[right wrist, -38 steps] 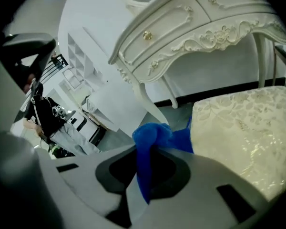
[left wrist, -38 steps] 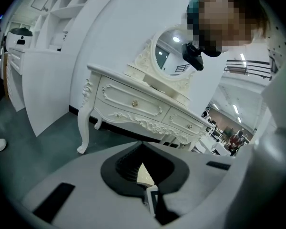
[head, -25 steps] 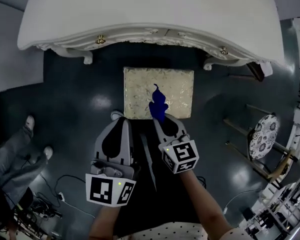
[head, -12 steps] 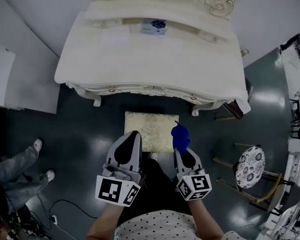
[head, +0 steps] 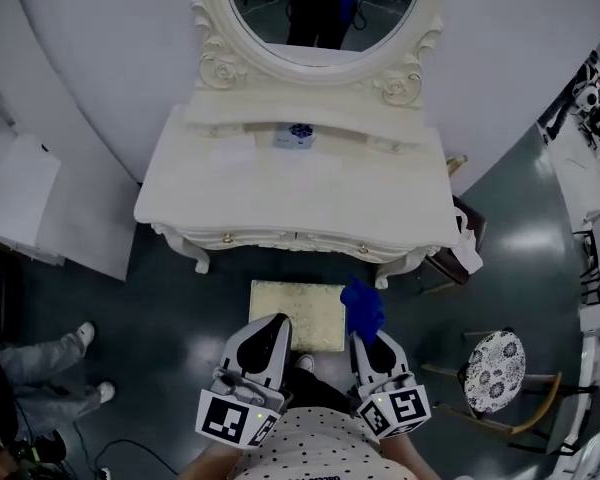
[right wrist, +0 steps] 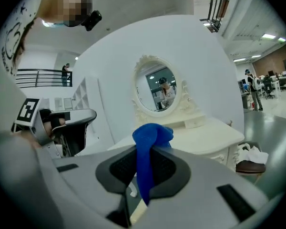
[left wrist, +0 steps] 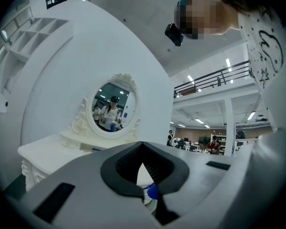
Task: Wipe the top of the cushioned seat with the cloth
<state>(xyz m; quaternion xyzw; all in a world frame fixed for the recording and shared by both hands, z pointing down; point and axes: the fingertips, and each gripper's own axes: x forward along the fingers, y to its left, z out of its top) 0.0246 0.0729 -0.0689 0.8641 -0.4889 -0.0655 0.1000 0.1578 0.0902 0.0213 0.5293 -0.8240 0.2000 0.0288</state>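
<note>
Cloth (head: 362,306) bunched, clamped in right tool (head: 368,334), above right edge of cushioned seat (head: 292,313). Left tool (head: 270,324) jaws together, empty. Lower, flatten cloth on top, sweep full width, overlapping passes.

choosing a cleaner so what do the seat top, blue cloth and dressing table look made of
Seat top: likely cream-gold patterned upholstery fabric, matte, mottled woven look. Blue cloth: thin soft textile, bunched limp in the right tool. Dressing table: white-painted carved wood or a moulded lookalike, slight sheen; can't tell which.
</note>
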